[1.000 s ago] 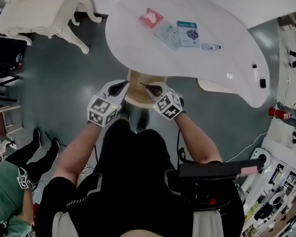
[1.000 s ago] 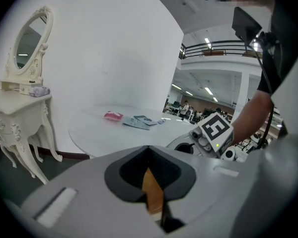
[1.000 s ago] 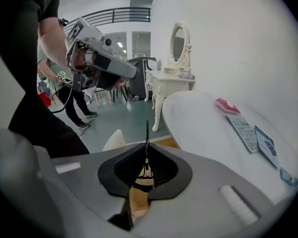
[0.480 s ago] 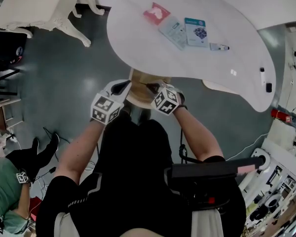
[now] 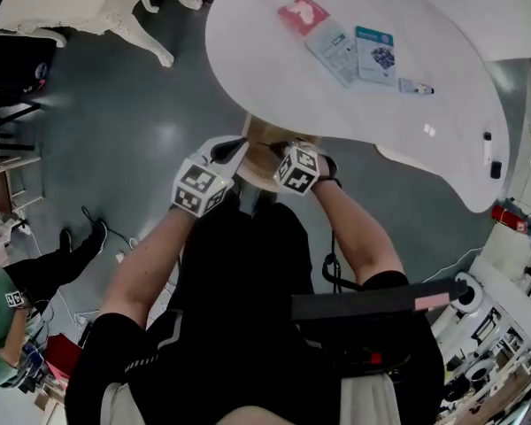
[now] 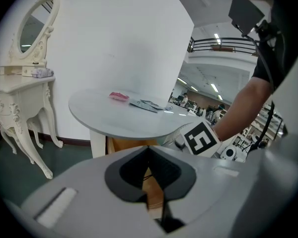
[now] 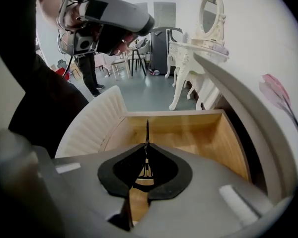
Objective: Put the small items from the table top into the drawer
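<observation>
Barely begun, it seems: right gripper [image 7: 147, 147] pinches a thin dark item [image 7: 147, 130] over the open, seemingly bare drawer [image 7: 203, 138], left gripper [image 6: 149, 150] pressed together, empty, beside it, with pink packet [image 5: 303, 13] and cards [image 5: 375, 54] lying on the table [image 5: 274, 69] above.

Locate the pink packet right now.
Head view: the pink packet lies on the white table, top centre, at the left end of the row of items, next to the grey packet.

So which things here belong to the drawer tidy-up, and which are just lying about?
Job: open drawer, pink packet, grey packet, blue-printed card, small white pen, thin black stick held in the right claw.
Lying about: cream dressing table, its oval mirror.
</observation>
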`<state>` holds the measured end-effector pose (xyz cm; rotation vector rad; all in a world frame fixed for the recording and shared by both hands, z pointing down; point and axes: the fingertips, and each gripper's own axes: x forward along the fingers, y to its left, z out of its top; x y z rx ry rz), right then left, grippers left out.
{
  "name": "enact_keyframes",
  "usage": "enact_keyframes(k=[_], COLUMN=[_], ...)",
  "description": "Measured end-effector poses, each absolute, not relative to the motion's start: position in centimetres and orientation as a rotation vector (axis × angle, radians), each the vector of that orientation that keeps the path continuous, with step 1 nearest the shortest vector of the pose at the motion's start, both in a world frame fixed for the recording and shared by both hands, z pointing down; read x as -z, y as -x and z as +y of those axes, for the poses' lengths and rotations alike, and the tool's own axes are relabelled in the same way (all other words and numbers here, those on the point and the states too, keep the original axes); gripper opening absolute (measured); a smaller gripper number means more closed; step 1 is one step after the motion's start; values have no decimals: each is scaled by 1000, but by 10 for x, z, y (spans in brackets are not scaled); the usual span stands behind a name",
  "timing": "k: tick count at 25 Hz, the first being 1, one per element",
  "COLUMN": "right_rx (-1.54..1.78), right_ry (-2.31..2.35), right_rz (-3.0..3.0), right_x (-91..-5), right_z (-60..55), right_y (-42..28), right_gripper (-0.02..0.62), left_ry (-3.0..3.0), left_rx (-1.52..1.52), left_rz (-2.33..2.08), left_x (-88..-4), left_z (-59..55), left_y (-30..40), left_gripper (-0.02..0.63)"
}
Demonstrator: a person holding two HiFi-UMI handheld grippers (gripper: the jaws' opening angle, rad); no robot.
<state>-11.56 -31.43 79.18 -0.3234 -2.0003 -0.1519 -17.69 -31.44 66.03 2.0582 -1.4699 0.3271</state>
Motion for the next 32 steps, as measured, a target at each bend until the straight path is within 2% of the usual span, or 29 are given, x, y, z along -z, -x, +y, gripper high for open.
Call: enact_keyframes(k=[32], right_rx=[190], right_ry=[393], right_rz=[-1770], right_x=[-891], right_z=[-315], right_y=[120], right_gripper=[26], left_ry=[-2008], left_rx=[-280], left_rz=[-1451], left_x=[-699], left_z=[-297], left_y=[193], left_gripper=[0])
